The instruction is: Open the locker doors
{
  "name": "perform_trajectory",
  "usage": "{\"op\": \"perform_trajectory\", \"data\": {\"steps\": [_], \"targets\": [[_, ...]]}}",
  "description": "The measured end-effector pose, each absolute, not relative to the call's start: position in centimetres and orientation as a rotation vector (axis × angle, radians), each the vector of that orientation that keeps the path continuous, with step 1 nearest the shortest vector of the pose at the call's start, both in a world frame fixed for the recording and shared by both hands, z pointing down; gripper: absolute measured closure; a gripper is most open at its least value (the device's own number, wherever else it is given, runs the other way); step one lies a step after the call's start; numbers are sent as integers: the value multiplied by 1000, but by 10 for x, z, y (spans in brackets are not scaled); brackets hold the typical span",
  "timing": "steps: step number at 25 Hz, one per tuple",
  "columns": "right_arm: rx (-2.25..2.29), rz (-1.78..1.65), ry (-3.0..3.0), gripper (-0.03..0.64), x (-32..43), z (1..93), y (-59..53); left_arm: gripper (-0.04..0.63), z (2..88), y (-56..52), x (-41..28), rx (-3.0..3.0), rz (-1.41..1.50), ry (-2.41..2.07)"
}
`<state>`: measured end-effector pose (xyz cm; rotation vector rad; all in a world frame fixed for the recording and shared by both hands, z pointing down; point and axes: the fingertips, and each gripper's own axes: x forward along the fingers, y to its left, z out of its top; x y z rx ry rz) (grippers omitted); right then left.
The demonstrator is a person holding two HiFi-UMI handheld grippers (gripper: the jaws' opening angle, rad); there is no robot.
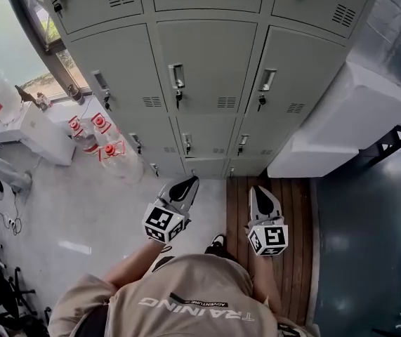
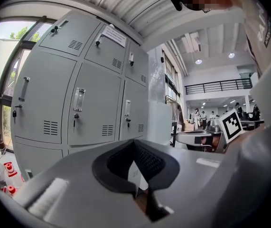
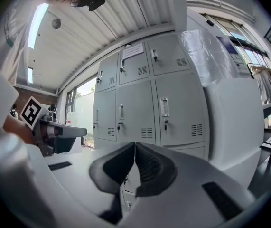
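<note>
A bank of grey lockers stands in front of me, every door closed. Each door has a chrome handle with a key hanging under it. My left gripper points at the lockers' lower rows from a short way off; its jaws are together with nothing between them. My right gripper is beside it, also shut and empty, and apart from the doors. In the left gripper view the lockers fill the area beyond the left gripper. The right gripper view shows the lockers past the right gripper.
A white cabinet juts out directly right of the lockers. Water bottles with red caps stand on the floor at the left, near a white box and a window. I stand on a strip of wooden flooring.
</note>
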<state>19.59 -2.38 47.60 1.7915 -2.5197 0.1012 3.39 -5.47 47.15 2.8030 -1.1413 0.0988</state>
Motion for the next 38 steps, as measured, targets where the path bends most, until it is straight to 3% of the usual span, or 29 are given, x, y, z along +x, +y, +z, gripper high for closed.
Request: {"op": "perform_trajectory", "data": {"steps": [11,38], "targets": [[1669,97,-2576,604,244,483,-101,589,479,-124,78,2714,75,-1244],[1604,260,-2370,604,238,577,-226,588,506,-216,88,2780,178,-1032]]}}
